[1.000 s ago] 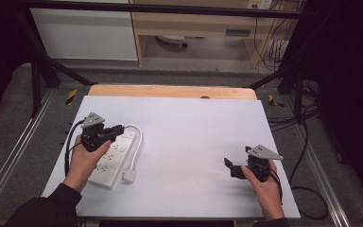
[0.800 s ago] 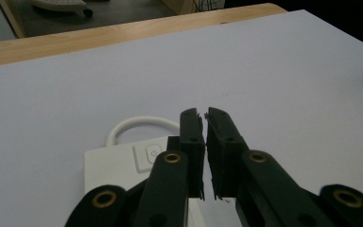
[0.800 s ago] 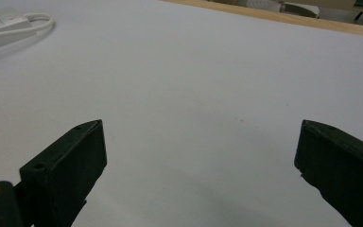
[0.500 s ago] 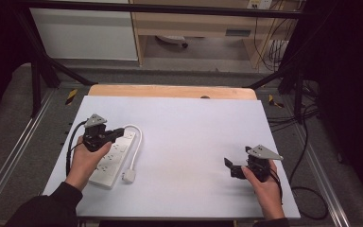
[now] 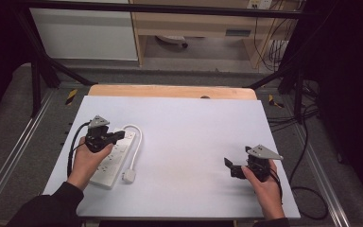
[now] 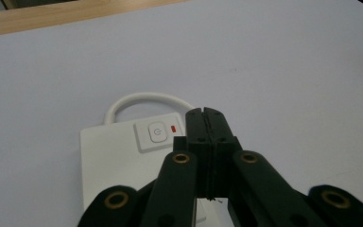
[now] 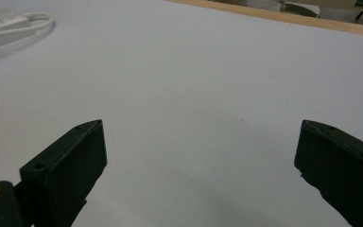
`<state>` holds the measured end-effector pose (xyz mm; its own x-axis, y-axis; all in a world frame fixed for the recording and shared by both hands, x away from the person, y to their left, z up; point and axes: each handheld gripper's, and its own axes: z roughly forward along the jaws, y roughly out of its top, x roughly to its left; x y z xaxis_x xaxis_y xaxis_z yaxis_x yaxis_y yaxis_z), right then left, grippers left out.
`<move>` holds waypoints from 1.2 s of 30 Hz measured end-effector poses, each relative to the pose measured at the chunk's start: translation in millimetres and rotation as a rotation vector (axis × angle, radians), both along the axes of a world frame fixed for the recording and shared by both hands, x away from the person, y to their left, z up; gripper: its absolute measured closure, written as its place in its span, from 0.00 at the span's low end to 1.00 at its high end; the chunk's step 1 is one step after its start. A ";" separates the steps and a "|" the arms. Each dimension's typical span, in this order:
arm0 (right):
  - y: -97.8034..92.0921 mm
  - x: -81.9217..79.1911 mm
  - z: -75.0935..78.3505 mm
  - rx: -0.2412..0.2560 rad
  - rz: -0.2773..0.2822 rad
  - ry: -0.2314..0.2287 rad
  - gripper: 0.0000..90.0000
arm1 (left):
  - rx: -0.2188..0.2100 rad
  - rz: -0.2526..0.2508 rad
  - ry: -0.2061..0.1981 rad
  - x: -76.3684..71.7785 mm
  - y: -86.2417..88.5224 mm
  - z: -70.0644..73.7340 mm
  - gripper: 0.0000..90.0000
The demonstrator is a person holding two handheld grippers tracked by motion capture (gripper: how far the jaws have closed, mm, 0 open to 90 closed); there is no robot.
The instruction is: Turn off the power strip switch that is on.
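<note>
A white power strip (image 5: 111, 161) lies at the left of the white table, its cable (image 5: 134, 142) looping round to a plug (image 5: 129, 176) beside it. My left gripper (image 5: 118, 136) hovers over the strip's far end, jaws pressed together with nothing between them. In the left gripper view the shut tips (image 6: 206, 116) sit just right of the strip's switch button (image 6: 157, 133) and its red light (image 6: 173, 128). My right gripper (image 5: 231, 167) rests low at the right front of the table, open and empty; its jaws stand wide apart over bare tabletop (image 7: 196, 137).
The table (image 5: 194, 127) has a wooden strip (image 5: 170, 91) along its far edge. Metal rails run along both sides. Cables (image 5: 307, 189) trail on the floor at the right. A far-off piece of the power strip's cable (image 7: 28, 23) shows in the right gripper view.
</note>
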<state>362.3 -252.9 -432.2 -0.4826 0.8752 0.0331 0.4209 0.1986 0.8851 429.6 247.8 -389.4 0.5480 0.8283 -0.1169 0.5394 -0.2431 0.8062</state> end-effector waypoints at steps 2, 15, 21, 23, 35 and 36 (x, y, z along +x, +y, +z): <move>0.1 -0.5 0.2 0.004 -0.002 0.000 0.04 | -0.001 0.003 0.007 0.2 -0.4 -1.9 1.00; 0.1 -0.3 0.1 0.003 -0.001 0.001 0.04 | 0.016 0.001 0.047 0.3 -1.1 -14.9 1.00; 0.1 -0.3 0.0 0.000 0.000 0.001 0.04 | 0.023 0.008 0.067 -3.3 2.1 -22.3 1.00; 0.2 -0.1 0.0 -0.001 0.001 -0.001 0.04 | 0.025 0.009 0.074 -3.8 2.6 -24.9 1.00; 0.1 -0.3 0.1 0.000 -0.001 -0.002 0.04 | 0.037 0.005 0.090 -9.1 4.3 -29.1 1.00; 0.1 -0.5 0.1 0.002 -0.002 0.001 0.04 | 0.035 0.006 0.092 -9.4 3.9 -29.9 1.00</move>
<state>361.8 -252.8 -432.1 -0.4813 0.8759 0.0349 0.4219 0.1965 0.8851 420.2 251.7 -419.3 0.5314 0.8360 -0.1372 0.6123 -0.2671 0.7441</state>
